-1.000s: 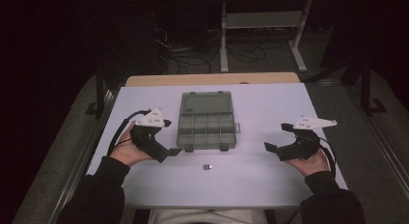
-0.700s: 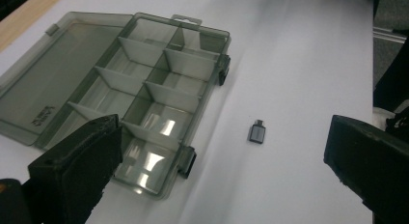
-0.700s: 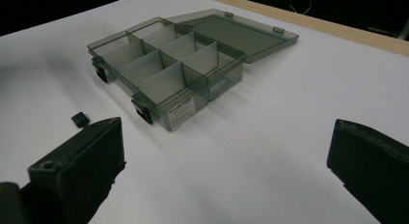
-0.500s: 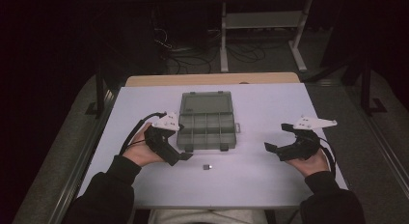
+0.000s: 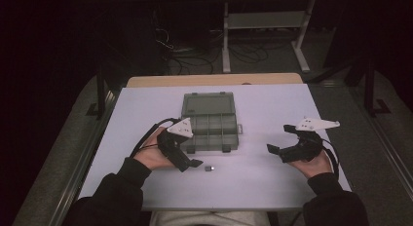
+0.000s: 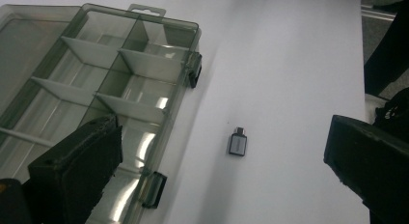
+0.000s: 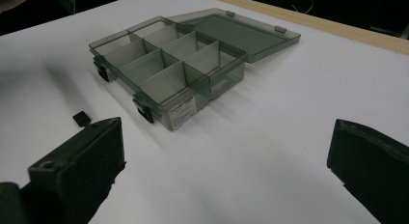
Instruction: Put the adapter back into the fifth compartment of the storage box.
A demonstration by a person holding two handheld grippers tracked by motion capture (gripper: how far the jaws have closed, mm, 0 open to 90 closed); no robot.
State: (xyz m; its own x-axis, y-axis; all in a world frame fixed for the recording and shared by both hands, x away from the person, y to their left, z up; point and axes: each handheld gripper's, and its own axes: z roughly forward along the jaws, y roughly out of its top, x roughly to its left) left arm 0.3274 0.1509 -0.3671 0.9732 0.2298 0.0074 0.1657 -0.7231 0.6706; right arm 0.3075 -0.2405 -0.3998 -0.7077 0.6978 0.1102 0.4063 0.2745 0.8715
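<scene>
Adapter [image 5: 210, 168], a small dark plug-like piece, lies on the white table [image 5: 272, 197] toward the near edge, just in front of the open organizer box [image 5: 210, 122]. From the high view, the left gripper [image 5: 191, 163] sits beside it, jaws apart, seemingly lined up for a pickup. The right gripper [image 5: 278, 141] waits near the right edge, open too.

Left gripper view: the adapter [image 6: 237, 141] lies between the spread jaws, just off the box's [image 6: 96, 89] latched front wall.

Right gripper view: the lid lies flat behind the box [image 7: 169, 64], compartments empty, ready to take the adapter [image 7: 82, 118].
</scene>
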